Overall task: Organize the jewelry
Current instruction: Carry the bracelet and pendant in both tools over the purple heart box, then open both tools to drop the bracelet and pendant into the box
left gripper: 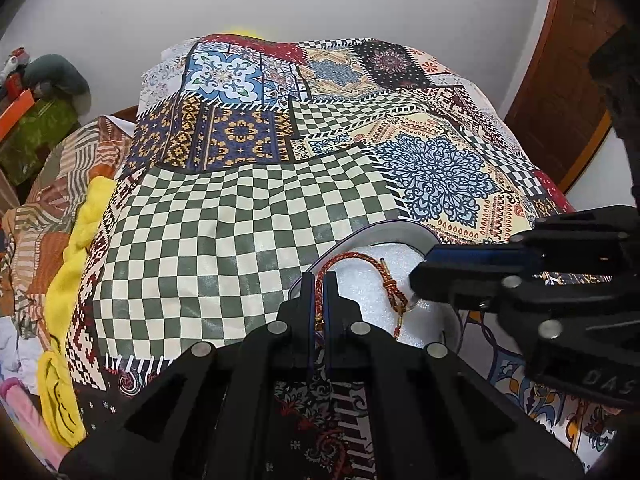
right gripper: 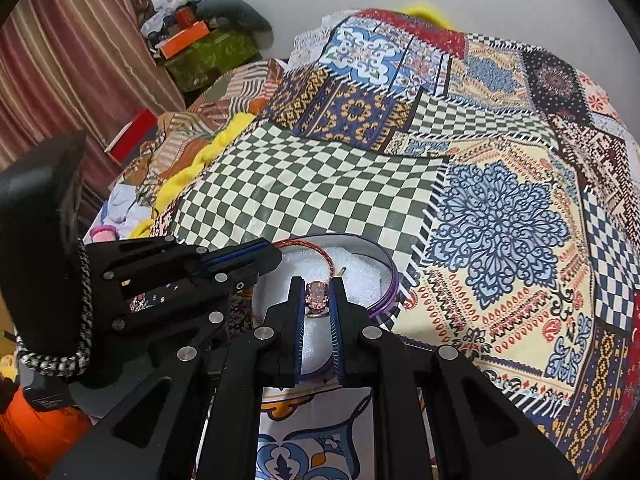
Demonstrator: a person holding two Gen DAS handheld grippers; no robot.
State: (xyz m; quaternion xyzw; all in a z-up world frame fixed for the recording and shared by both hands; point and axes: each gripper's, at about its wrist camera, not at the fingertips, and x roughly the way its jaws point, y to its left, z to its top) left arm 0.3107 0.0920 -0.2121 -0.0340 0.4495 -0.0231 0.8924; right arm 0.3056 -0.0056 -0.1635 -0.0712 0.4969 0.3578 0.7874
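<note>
A round box (left gripper: 404, 227) with a purple rim and white foam inside (right gripper: 356, 276) sits on the patchwork bedspread. My left gripper (left gripper: 319, 284) is shut on a red and gold braided cord bracelet (left gripper: 360, 258), which loops over the foam. My right gripper (right gripper: 318, 292) is shut on a ring with a pink oval stone (right gripper: 317, 295), held over the foam. The right gripper also shows in the left wrist view (left gripper: 416, 280), low over the box. The left gripper also shows in the right wrist view (right gripper: 276, 258), at the box's left rim.
The patchwork bedspread (left gripper: 248, 216) covers the bed. A yellow cloth (left gripper: 76, 264) and striped bedding (left gripper: 52, 184) lie along its left side. A green box (right gripper: 212, 56) with clutter stands by the striped curtain (right gripper: 72, 56). A wooden door (left gripper: 568, 68) is at the right.
</note>
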